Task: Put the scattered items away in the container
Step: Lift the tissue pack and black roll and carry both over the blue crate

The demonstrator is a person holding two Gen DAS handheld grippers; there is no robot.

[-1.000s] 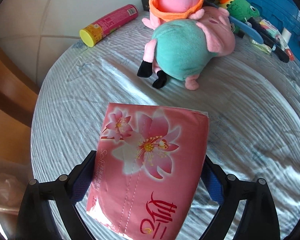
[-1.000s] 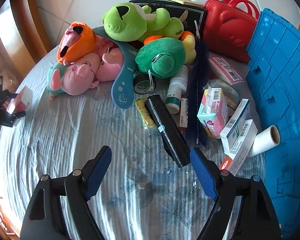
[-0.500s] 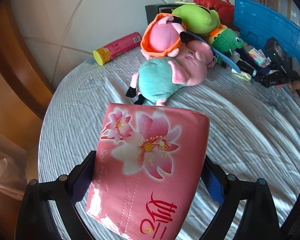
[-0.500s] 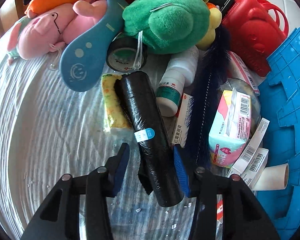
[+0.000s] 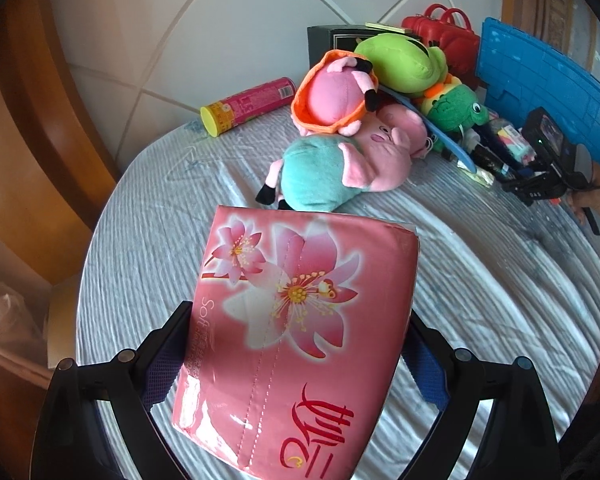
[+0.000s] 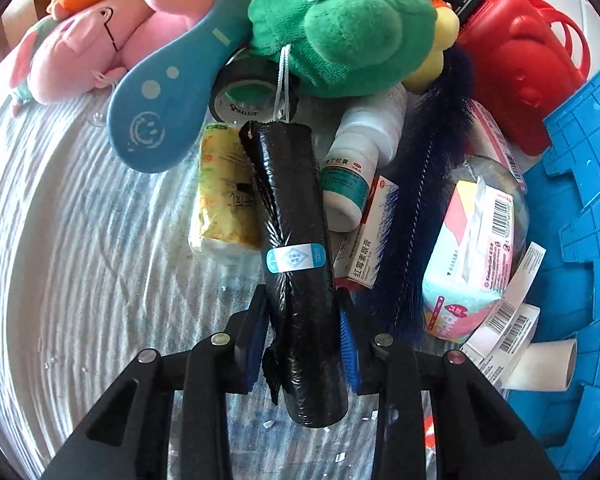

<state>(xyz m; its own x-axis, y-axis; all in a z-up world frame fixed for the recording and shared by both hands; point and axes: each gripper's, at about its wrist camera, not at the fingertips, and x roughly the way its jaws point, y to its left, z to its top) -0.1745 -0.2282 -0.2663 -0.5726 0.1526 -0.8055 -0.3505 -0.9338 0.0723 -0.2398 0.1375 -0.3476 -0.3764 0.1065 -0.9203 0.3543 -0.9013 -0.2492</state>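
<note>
Left claw (image 5: 300,364): pinches the pink tissue pack (image 5: 296,332) by its two long sides, held above the desk (image 5: 148,240); the grip is the same as a second ago, but the view has pulled back and now takes in the whole far clutter.
Right claw (image 6: 304,340): a second ago spread wide and short of the pile, half a second ago narrowing around the roll, now pressed against both sides of the black bag roll (image 6: 296,248), which lies lengthwise on the desk.
Beside the roll: one yellow packet (image 6: 224,196) touching its left side, one white bottle (image 6: 356,160) and one red-and-white box (image 6: 364,248) on its right.
Plush toys: four in the left view — orange-hooded pink (image 5: 332,92), teal-bodied pig (image 5: 340,164), lime green (image 5: 400,60), dark green frog (image 5: 456,108).
Other singles: one pink can (image 5: 248,106), one tape roll (image 6: 248,88), one blue paddle (image 6: 172,92), one dark bottle brush (image 6: 420,184), one red case (image 6: 516,64).
Container: blue crate (image 6: 580,208) at the right edge, just beside the clutter.
</note>
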